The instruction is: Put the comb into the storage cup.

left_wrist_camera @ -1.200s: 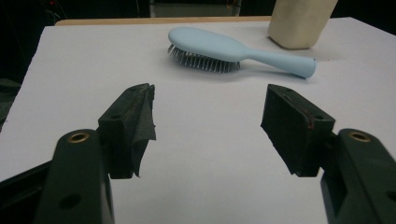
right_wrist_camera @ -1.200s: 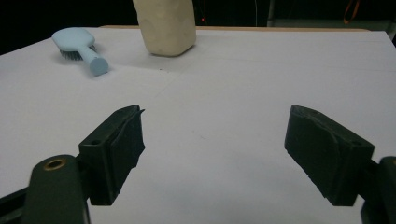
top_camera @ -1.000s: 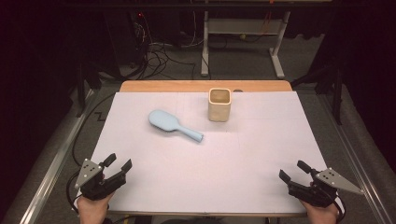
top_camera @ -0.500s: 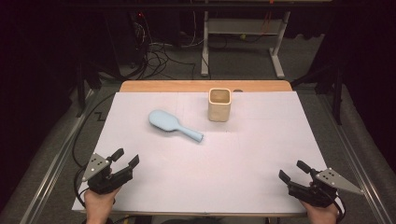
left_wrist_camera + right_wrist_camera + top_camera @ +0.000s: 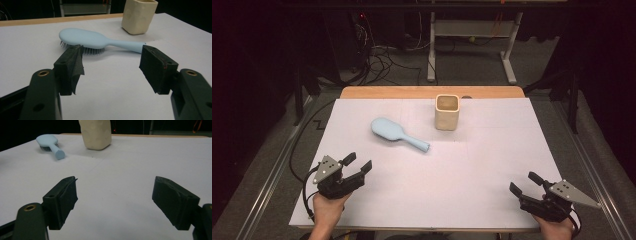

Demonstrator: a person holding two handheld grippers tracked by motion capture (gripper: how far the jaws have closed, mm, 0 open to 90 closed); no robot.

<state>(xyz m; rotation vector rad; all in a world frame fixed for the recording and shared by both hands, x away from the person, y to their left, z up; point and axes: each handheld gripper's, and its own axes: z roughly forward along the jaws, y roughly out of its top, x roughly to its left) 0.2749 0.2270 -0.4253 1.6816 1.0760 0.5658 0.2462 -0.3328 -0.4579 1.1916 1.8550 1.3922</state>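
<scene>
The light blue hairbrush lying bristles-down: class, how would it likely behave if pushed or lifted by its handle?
The hairbrush looks like rigid plastic, so probably stiff. Resting on its bristles, it would likely drag rather than roll. Its broad head may sag if the thin handle is gripped.

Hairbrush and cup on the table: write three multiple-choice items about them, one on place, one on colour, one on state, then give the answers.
1. Where does the hairbrush lie relative to the cup in the high view?
A. To its left
B. Inside it
C. To its right

2. What colour is the hairbrush?
A. Red
B. Light blue
C. Black

3. How is the left hand-held gripper?
A. Shut on the hairbrush
B. Shut on the cup
C. Open, holding nothing

Answers:
1. A, the hairbrush rests on the white table left of the cup, apart from it.
2. B, head and handle are pale blue.
3. C, in the left gripper view its jaws stand wide apart short of the hairbrush.
</scene>
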